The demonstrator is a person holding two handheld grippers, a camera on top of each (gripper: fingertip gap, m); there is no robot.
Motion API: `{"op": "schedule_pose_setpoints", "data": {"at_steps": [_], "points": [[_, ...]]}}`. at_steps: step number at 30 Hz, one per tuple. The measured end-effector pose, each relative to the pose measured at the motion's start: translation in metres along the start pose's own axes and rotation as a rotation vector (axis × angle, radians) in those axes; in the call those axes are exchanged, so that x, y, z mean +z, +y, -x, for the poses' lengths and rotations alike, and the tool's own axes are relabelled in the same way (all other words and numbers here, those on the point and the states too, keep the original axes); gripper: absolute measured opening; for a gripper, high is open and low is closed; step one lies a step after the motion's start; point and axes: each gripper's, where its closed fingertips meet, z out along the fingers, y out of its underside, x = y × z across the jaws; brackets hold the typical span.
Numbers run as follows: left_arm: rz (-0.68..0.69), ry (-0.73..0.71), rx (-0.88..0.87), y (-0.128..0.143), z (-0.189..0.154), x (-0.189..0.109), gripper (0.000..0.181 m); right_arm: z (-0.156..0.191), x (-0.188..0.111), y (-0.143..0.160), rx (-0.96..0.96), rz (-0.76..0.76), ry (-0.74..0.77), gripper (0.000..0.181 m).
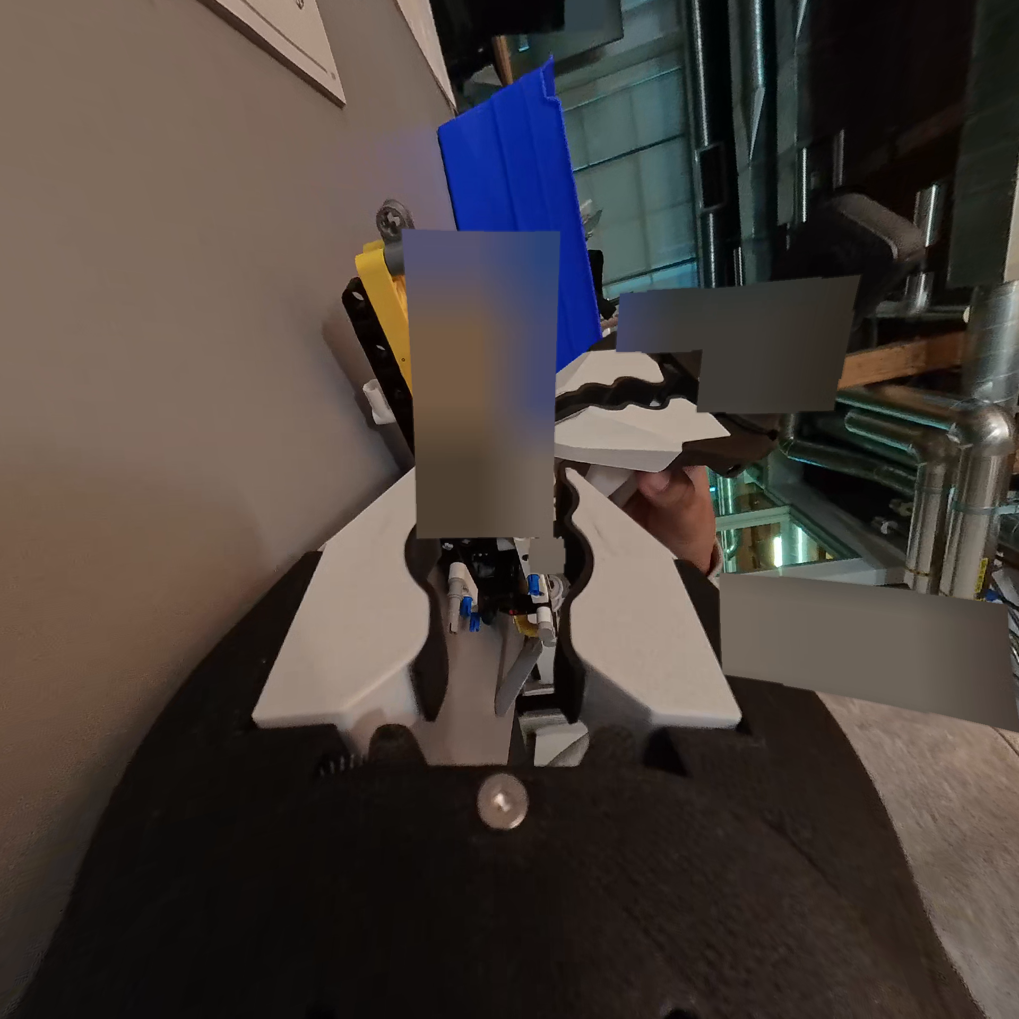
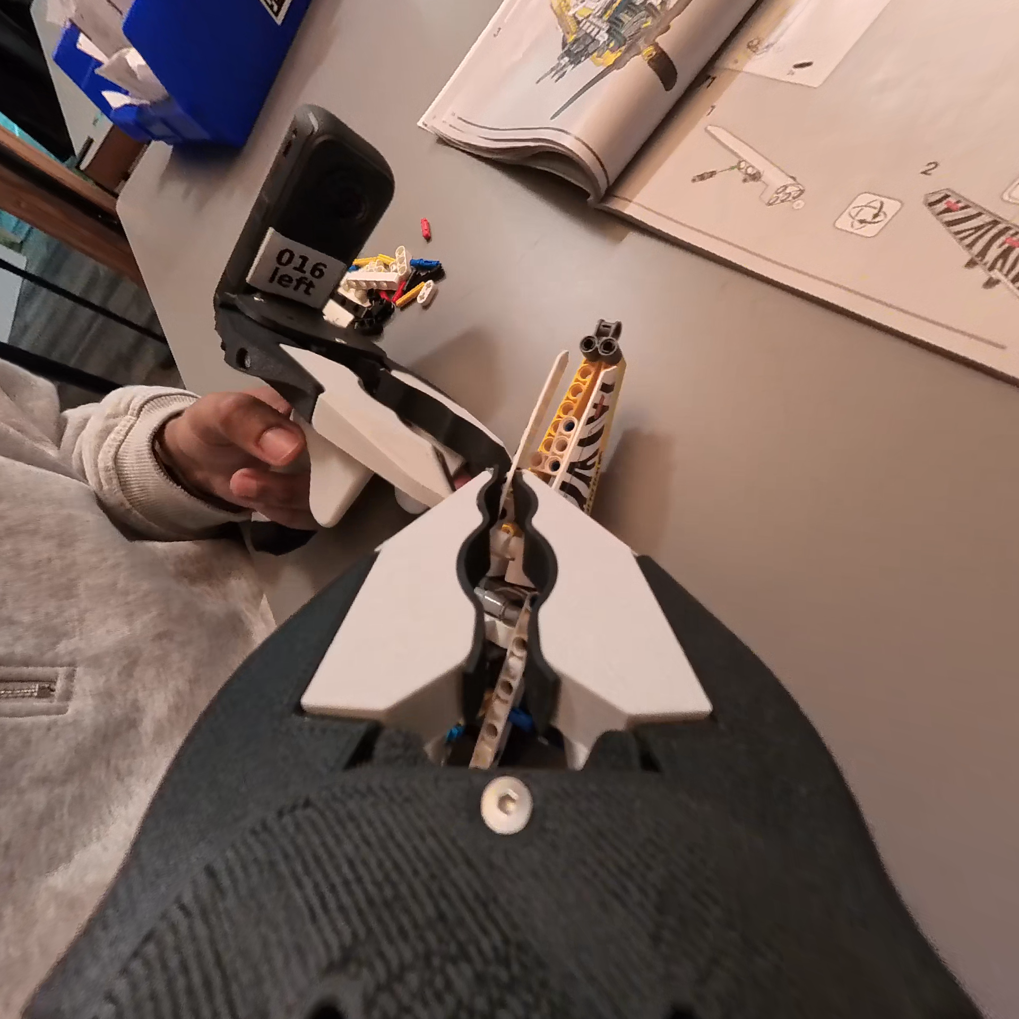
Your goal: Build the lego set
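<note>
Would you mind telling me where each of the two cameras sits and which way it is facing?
Left wrist view: sits on the left gripper, rolled sideways, looking along its fingers at the lego model, a blue bin and the room beyond; the right gripper and a hand show.
Right wrist view: sits on the right gripper, looking down at the table, manual and loose pieces; the person's sleeve shows.
Shared: the lego model, blue bin and both grippers.
</note>
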Motion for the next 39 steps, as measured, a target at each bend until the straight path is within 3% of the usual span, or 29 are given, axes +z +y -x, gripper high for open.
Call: {"op": "schedule_pose_setpoints", "data": {"at_steps": [1,3,8,19,24,29,35,39], "points": [[-0.001,-0.001,-0.002,0.0,0.0,0.001,0.037,-0.001,-0.001,0.0,0.009,-0.007,0.008,0.002],[-0.019,0.047,-0.007,-0.002,-0.006,0.0,0.015,-0.004,-0.002,0.001,0.024,-0.019,0.039,0.002],[0.008,0.005,-0.013,0.002,-0.001,0.004,0.015,-0.005,-0.002,0.004,0.065,-0.016,0.092,0.002],[0.039,-0.135,0.168,0.014,0.005,0.003,0.03,-0.006,-0.001,0.006,0.106,0.049,0.161,0.002],[0.032,-0.092,0.091,0.009,0.004,0.002,0.036,-0.006,0.001,0.006,0.073,0.12,0.222,0.002],[0.074,-0.048,0.189,0.017,-0.012,0.008,0.058,-0.006,0.002,0.007,0.065,0.167,0.255,0.002],[0.062,0.038,0.088,0.016,-0.018,0.005,0.056,-0.008,0.002,0.007,0.089,0.16,0.276,0.002],[0.093,0.016,0.115,0.022,-0.015,0.006,0.055,-0.011,0.0,0.007,0.099,0.148,0.289,0.002]]}}
